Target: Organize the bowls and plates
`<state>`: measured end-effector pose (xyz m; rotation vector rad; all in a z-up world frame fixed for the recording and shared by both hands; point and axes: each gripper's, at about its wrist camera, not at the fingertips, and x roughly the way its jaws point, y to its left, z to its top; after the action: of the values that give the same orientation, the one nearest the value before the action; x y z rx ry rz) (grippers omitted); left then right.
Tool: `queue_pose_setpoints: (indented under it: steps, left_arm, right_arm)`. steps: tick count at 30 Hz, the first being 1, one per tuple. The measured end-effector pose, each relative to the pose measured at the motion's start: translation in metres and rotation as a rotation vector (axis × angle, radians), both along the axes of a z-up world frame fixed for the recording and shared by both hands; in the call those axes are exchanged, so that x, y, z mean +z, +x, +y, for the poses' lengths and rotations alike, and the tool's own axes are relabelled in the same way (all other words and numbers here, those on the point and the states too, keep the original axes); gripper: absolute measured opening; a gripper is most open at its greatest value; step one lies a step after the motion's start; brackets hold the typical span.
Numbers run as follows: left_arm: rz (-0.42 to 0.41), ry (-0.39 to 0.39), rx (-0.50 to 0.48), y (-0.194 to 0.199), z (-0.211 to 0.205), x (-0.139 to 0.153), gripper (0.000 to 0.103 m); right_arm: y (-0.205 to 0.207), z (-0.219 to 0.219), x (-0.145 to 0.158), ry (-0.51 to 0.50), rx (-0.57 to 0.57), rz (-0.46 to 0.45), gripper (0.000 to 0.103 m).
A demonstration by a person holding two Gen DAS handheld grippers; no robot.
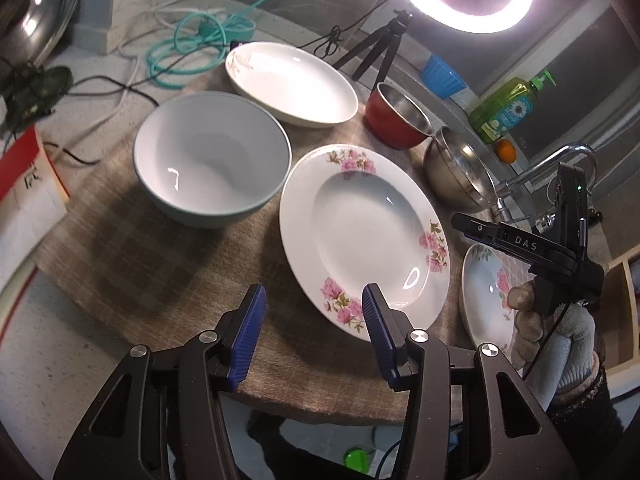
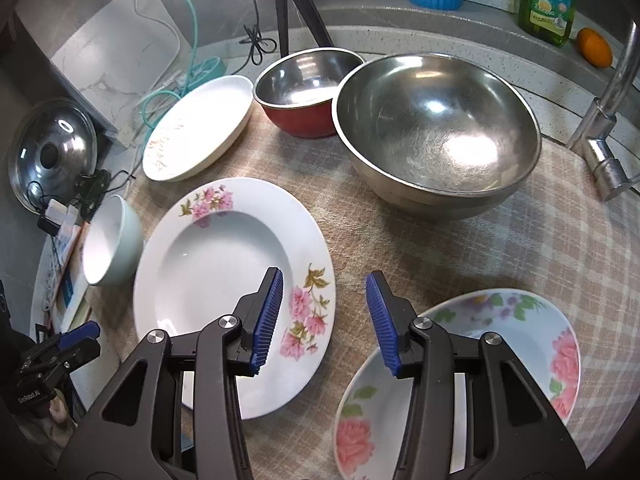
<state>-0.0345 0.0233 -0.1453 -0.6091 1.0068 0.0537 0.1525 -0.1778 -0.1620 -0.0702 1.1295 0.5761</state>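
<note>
Where seen (right wrist only), steel bowl's [image 2: 436, 128] interior.

Three plates are on the checked mat: one large pink-flowered plate [image 2: 224, 292] at the centre of the right wrist view, one smaller flowered plate [image 2: 480, 364] at its lower right, and one plain white oval plate [image 2: 200, 128] at upper left. Three bowls make up the rest: one pale green bowl [image 1: 212, 164] at centre left of the left wrist view, one red bowl with a steel inside [image 2: 300, 92], and one big steel bowl [image 2: 436, 128] (touching the red one). Two grippers are counted too, the left gripper [image 1: 314, 334] and the right gripper [image 2: 324, 320], each with two blue pads spread apart.
</note>
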Motion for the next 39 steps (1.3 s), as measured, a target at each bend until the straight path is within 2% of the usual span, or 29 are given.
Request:
queue_pose_setpoints:
  steps: [6,13,15,22,26,39]
  left_arm:
    - [0.019,-0.036,0.028,0.009,0.003,-0.014,0.046]
    - [0.037,-0.046,0.010,0.020,0.000,-0.026,0.034]
    - [0.039,-0.056,0.012,0.022,0.002,-0.028,0.033]
    - [0.045,-0.073,0.023,0.024,0.007,-0.033,0.032]
    - [0.045,-0.072,0.016,0.025,0.005,-0.035,0.023]
    - [0.065,-0.063,-0.016,0.028,0.002,-0.035,0.023]
  right_arm:
    - [0.008,0.011,-0.009,-0.013,0.021,0.021,0.044]
    - [0.023,0.018,-0.018,-0.012,0.012,0.066,0.040]
    - [0.027,0.021,-0.021,-0.011,0.014,0.080,0.037]
    - [0.033,0.027,-0.030,0.004,0.022,0.119,0.036]
    - [0.035,0.032,-0.032,0.012,0.031,0.128,0.034]
    - [0.029,0.036,-0.029,-0.017,0.061,0.116,0.032]
